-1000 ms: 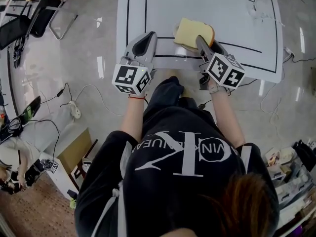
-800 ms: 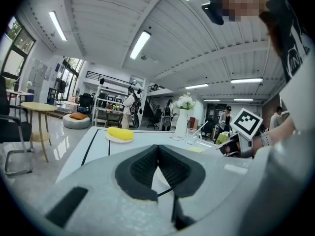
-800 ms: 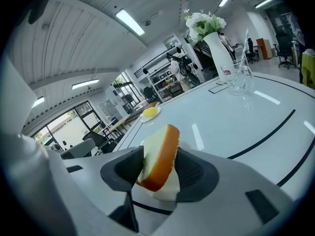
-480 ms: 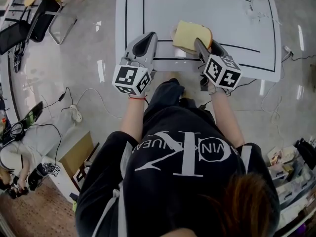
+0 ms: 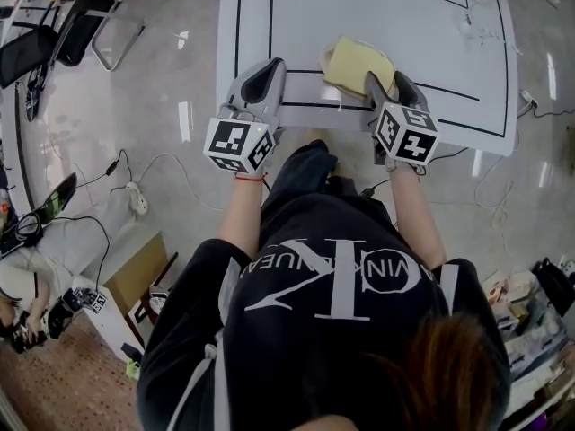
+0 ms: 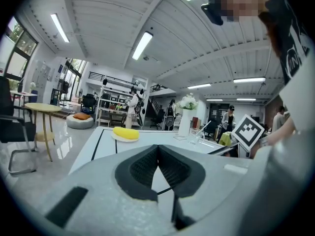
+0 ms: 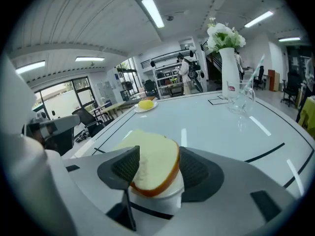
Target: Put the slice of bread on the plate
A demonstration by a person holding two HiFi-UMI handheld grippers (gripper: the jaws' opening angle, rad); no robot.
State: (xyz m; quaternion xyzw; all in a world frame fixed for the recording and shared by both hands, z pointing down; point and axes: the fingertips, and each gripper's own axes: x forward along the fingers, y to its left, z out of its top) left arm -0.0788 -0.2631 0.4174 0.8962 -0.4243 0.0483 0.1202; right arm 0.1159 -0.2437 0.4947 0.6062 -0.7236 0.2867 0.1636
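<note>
The slice of bread (image 5: 358,64), pale with a brown crust, lies on a small white plate (image 7: 167,201) near the front edge of the white table (image 5: 377,7). My right gripper (image 5: 386,79) reaches over the table edge with the bread (image 7: 156,167) between its dark pads. Its jaws have just been opening and now stand wide, so the pads flank the slice without pressing it. My left gripper (image 5: 265,70) hovers at the table's front edge, left of the bread. Its pads (image 6: 142,168) meet at the tips with nothing between them.
At the table's far side another plate carries a yellow item (image 7: 145,104) (image 6: 125,133). A vase of white flowers (image 7: 229,68) and a clear glass (image 7: 241,97) stand back right. Black lines mark the tabletop. Chairs (image 5: 81,25) and cables sit on the floor to the left.
The right gripper has rolled and its jaws have spread apart. The bread has settled flatter onto the plate. The left gripper has stayed put.
</note>
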